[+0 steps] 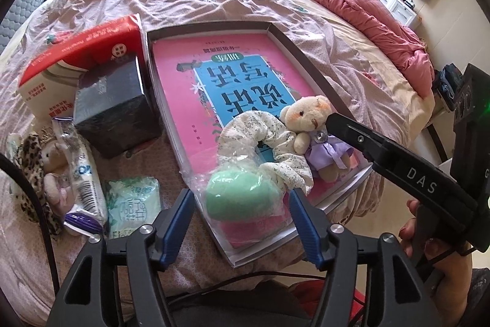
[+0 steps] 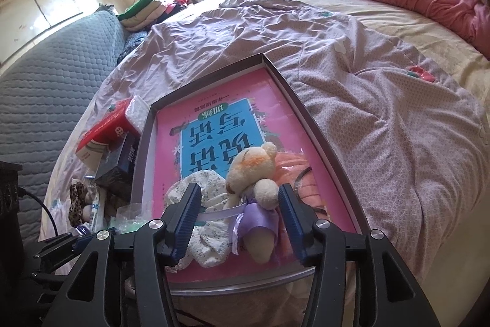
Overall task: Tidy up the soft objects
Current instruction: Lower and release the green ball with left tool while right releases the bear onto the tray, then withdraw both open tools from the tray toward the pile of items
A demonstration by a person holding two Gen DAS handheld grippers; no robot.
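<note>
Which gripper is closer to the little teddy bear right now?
Right. The right gripper is open with the teddy bear between its fingers. The left gripper is open around the bagged green sponge, beside the bear.

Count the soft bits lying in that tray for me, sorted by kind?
Teddy bears: 1, the cream bear in a purple dress.
Fabric scrunchies: 1, the floral scrunchie.
Bagged sponges: 2, the green sponge and the pink sponge.
Total: 4 in the tray.
</note>
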